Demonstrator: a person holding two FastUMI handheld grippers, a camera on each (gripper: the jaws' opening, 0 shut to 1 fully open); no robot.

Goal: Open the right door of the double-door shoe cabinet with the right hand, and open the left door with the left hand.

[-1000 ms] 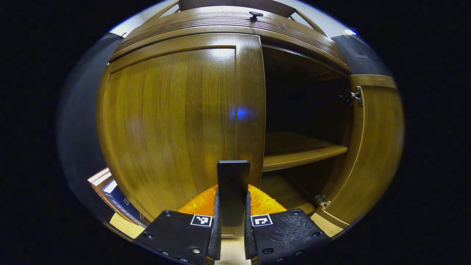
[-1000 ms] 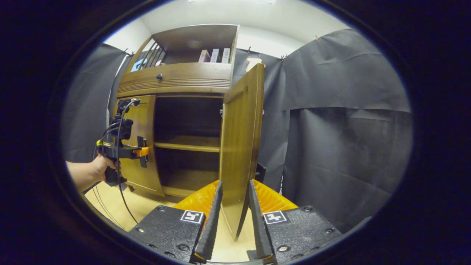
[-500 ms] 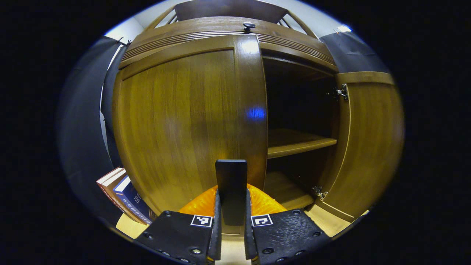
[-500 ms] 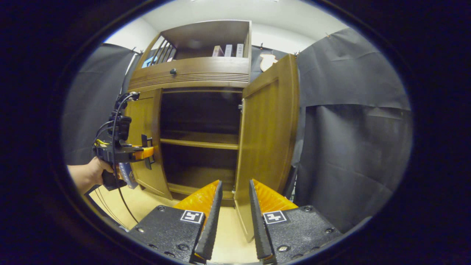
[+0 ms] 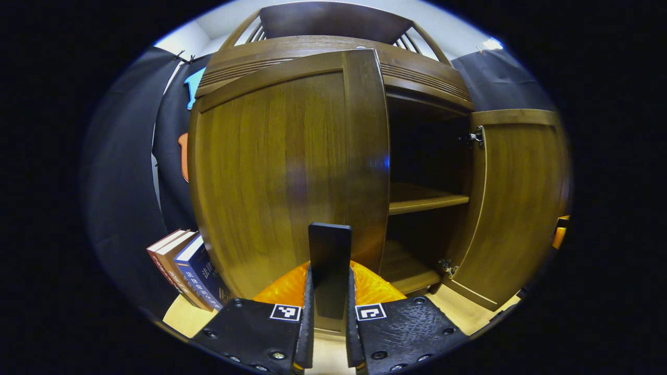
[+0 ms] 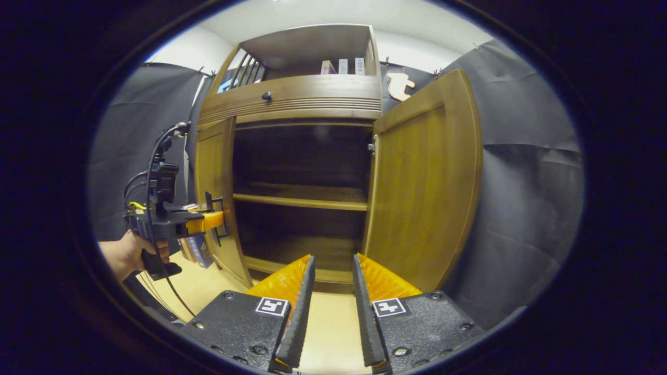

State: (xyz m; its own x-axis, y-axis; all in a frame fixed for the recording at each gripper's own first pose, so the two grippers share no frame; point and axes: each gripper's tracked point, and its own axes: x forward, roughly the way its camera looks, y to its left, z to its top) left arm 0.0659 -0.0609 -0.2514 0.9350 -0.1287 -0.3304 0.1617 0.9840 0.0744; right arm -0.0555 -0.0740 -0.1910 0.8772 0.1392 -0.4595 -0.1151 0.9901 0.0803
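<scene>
The wooden shoe cabinet (image 6: 292, 96) stands with its dark inside showing. In the left gripper view its left door (image 5: 281, 166) stands partly swung out, and my left gripper (image 5: 329, 271) is shut on that door's dark upright handle (image 5: 329, 250). The right door (image 5: 516, 198) hangs wide open. In the right gripper view that right door (image 6: 422, 192) stands open to the right, apart from my right gripper (image 6: 333, 260), which is open with nothing between its fingers. A hand (image 6: 125, 255) holds the left gripper (image 6: 216, 221) at the left door (image 6: 216, 172).
Inside, a middle shelf (image 6: 302, 200) and a bottom board lie bare. Several books (image 5: 190, 271) lean against the cabinet's left side on the light wood floor (image 6: 328, 323). A drawer knob (image 6: 267, 96) sits above the doors, with an open shelf of books (image 6: 341, 66) on top.
The left door has swung outward with my left gripper on its handle. My right gripper has come off the right door's edge, and that door now stands wider open.
</scene>
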